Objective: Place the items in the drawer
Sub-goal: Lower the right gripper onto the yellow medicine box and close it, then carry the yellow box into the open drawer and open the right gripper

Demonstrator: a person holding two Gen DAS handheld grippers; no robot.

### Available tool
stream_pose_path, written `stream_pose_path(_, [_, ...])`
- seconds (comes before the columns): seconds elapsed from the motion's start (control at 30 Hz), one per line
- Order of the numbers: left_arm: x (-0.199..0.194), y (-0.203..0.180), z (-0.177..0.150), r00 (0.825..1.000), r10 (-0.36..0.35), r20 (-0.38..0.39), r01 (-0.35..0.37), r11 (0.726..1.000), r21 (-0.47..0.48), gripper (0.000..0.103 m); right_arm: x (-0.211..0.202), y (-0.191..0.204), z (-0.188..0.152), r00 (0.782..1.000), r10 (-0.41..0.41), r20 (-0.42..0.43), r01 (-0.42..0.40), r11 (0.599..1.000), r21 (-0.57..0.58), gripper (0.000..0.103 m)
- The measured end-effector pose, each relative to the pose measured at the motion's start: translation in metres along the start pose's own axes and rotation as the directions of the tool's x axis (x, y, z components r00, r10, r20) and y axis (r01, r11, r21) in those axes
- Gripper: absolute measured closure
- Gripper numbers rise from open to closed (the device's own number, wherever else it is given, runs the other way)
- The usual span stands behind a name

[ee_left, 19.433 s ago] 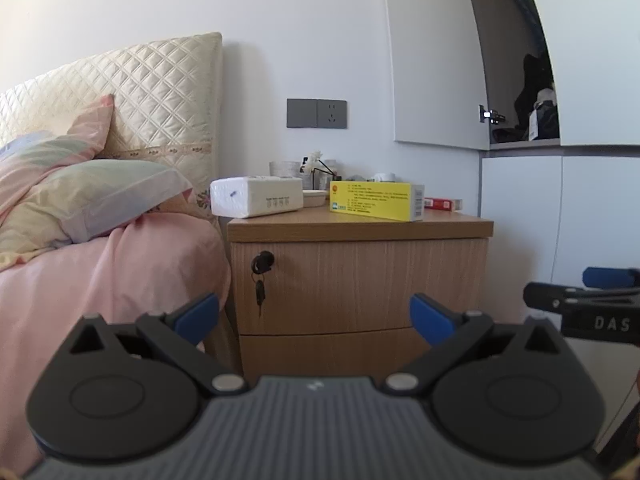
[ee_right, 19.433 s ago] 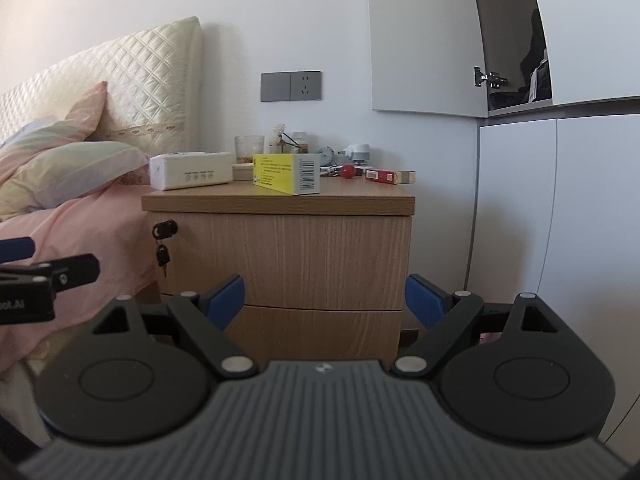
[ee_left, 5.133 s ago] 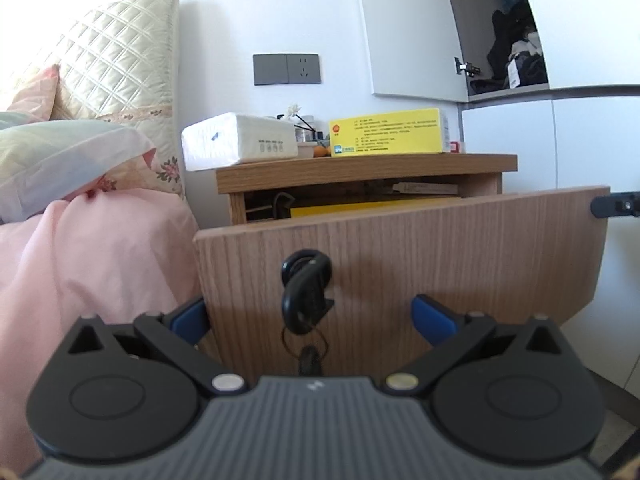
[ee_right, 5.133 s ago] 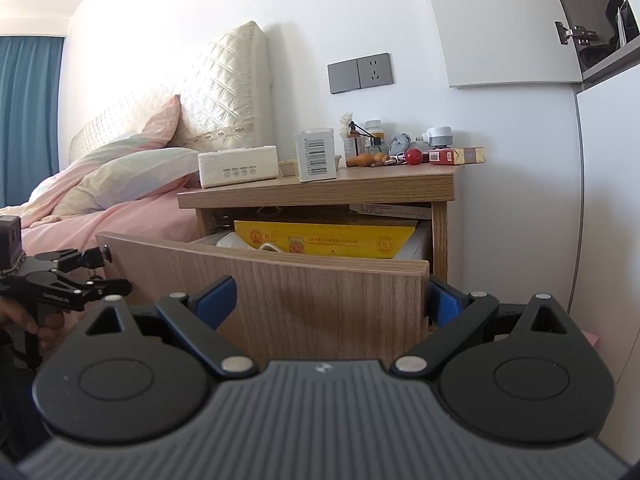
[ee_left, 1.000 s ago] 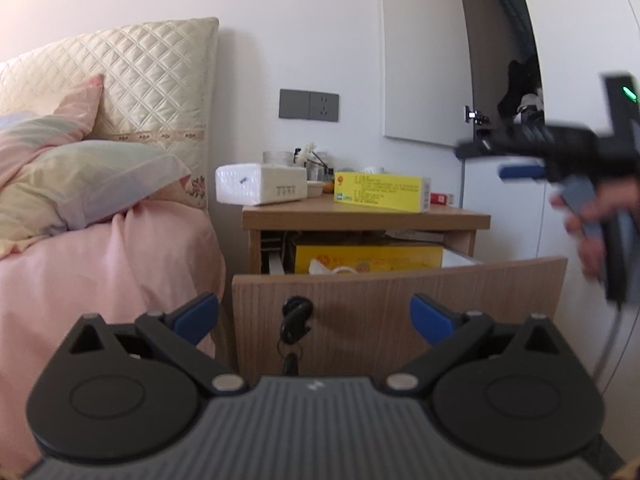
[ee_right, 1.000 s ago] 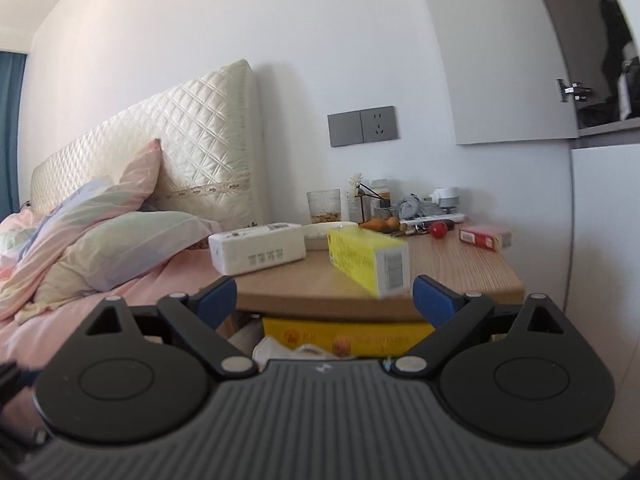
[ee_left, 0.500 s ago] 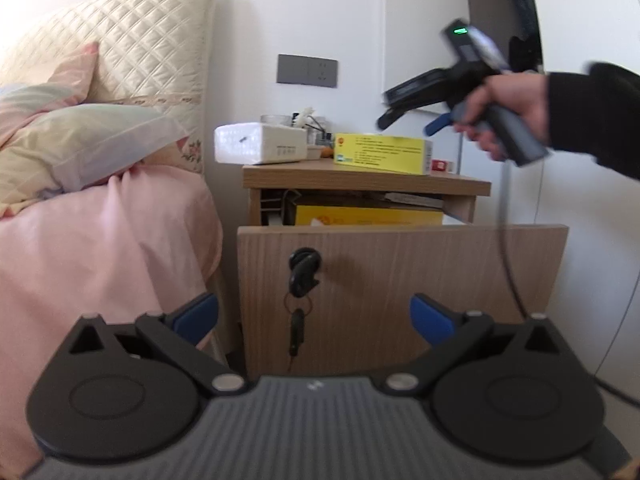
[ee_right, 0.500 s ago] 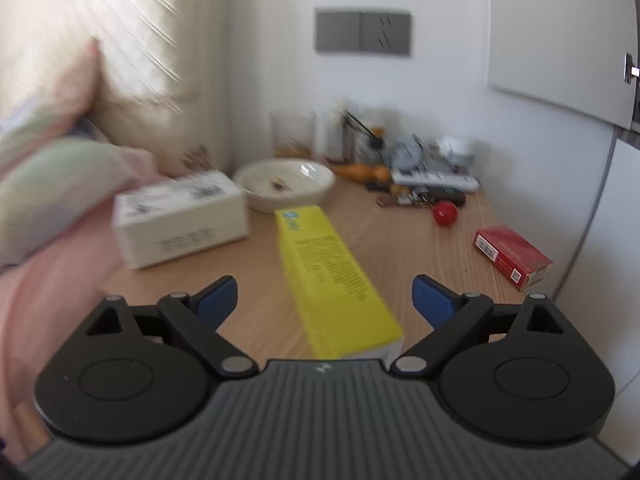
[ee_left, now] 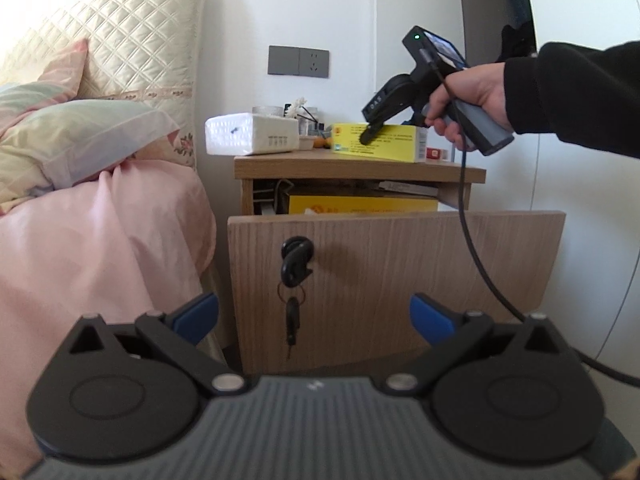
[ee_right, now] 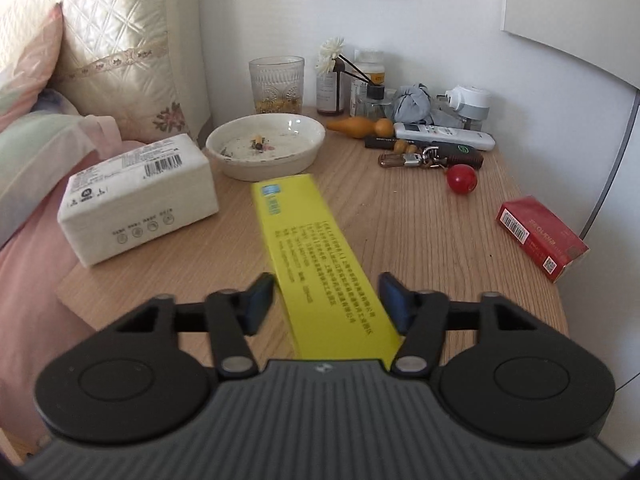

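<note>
A long yellow box lies on the wooden nightstand top. My right gripper straddles its near end, a blue finger on each side, close to the box but with small gaps; the jaws are still open. In the left wrist view the right gripper sits over the yellow box. The top drawer is pulled out, with a yellow package inside and keys hanging from its lock. My left gripper is open and empty in front of the drawer.
On the nightstand are a white tissue pack, a white dish, a glass, a remote, keys with a red ball and a red carton. A bed with pink sheets is to the left.
My right gripper has dropped lower over the yellow box and its fingers have narrowed around the box's near end. The left gripper has hardly moved.
</note>
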State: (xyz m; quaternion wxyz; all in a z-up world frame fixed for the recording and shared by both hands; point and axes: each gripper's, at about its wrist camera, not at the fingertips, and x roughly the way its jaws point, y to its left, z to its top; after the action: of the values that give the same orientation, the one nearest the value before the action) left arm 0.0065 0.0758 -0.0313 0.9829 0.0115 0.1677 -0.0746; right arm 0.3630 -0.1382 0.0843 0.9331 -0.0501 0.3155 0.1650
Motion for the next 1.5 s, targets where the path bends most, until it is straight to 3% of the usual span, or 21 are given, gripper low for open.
stream_pose_path(0.03, [0.000, 0.000, 0.000, 1.000, 0.001, -0.001, -0.001, 1.000, 0.001, 0.000, -0.002, -0.001, 0.000, 1.000, -0.005, 0.004, 0.005, 1.000, 0.005, 0.060])
stream_pose_path(0.43, [-0.002, -0.005, 0.000, 1.000, -0.001, 0.025, 0.001, 1.000, -0.002, 0.000, -0.047, -0.011, -0.007, 0.998, 0.011, 0.069, -0.012, 1.000, 0.014, 0.060])
stream_pose_path(0.8, [-0.003, -0.016, -0.002, 1.000, 0.007, 0.030, -0.009, 0.999, 0.052, 0.000, -0.110, 0.020, -0.035, 0.978, 0.182, 0.102, -0.173, 0.980, -0.094, 0.060])
stream_pose_path(1.03, [-0.003, -0.023, -0.007, 0.998, 0.026, 0.050, -0.030, 0.996, 0.081, 0.000, -0.128, 0.053, -0.064, 0.964, 0.266, 0.008, -0.255, 0.930, -0.266, 0.060])
stream_pose_path(1.27, [-0.005, -0.031, -0.013, 0.997, 0.065, 0.045, -0.070, 0.991, 0.118, 0.000, -0.086, 0.064, -0.088, 0.963, 0.219, -0.158, -0.262, 0.899, -0.351, 0.060])
stream_pose_path(1.5, [-0.011, -0.048, -0.014, 0.997, 0.043, 0.057, -0.052, 0.985, 0.164, 0.000, -0.055, 0.061, -0.094, 0.956, 0.182, -0.230, -0.257, 0.896, -0.362, 0.060])
